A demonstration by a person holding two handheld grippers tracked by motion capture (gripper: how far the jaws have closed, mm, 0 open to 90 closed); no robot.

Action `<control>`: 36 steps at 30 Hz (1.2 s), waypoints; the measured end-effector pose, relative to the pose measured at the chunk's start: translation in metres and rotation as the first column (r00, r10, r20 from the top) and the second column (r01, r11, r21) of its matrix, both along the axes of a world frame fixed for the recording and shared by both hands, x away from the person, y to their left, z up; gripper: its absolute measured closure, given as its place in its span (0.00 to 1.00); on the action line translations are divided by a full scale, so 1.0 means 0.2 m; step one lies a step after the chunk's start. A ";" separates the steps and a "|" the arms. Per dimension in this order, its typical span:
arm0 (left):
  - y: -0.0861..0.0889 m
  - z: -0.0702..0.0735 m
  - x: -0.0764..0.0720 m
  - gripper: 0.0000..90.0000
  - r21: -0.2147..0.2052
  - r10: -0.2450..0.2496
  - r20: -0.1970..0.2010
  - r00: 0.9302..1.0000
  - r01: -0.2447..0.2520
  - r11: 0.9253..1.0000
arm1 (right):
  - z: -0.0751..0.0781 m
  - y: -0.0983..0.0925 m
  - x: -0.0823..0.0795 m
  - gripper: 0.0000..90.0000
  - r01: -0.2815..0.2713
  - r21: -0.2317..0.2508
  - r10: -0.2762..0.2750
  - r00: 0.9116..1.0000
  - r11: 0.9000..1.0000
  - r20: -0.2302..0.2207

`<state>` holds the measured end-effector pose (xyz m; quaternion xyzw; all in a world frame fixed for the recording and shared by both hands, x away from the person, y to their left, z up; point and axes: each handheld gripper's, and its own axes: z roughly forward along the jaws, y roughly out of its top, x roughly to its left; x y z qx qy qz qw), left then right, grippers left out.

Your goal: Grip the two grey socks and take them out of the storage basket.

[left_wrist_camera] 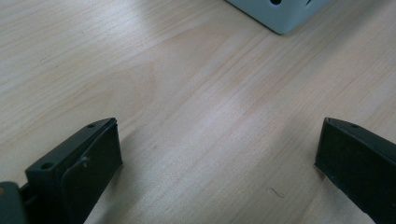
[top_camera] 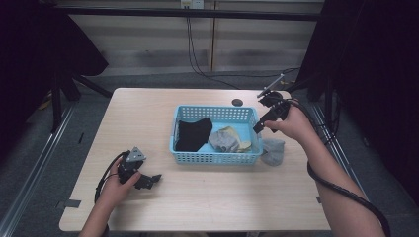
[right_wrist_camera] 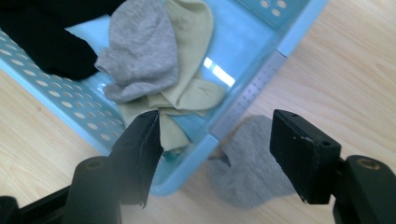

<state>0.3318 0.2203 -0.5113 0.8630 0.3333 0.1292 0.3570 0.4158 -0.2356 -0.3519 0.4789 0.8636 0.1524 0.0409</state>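
Right gripper (right_wrist_camera: 215, 154), black jaws parted and empty, hovers over perforated light-blue plastic basket (right_wrist_camera: 243, 100); soft grey knitted sock (right_wrist_camera: 247, 172) lies on pale wood table (right_wrist_camera: 350, 70) below. Left gripper (left_wrist_camera: 217, 154) rests released.

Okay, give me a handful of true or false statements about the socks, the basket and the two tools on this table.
1. A black sock lies in the basket. True.
2. A grey sock lies on the table beside the basket. True.
3. The right tool grips that sock. False: its jaws stand open above it, holding nothing.
4. The left tool is shut on a sock. False: it is open over bare wood.
5. The basket is red. False: it is light blue.
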 end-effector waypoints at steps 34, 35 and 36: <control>0.00 0.00 0.00 0.00 0.002 -0.005 -0.004 1.000 0.005 1.000 | -0.28 0.29 0.06 0.38 -0.052 0.044 0.054 0.998 0.998 -0.044; 0.00 0.00 0.00 0.00 0.002 -0.005 -0.004 1.000 0.005 1.000 | -0.28 0.29 0.06 0.38 -0.052 0.044 0.054 0.998 0.998 -0.044; 0.00 0.00 0.00 0.00 0.002 -0.005 -0.004 1.000 0.005 1.000 | -0.29 0.30 0.06 0.39 -0.059 0.041 0.061 0.997 0.997 -0.044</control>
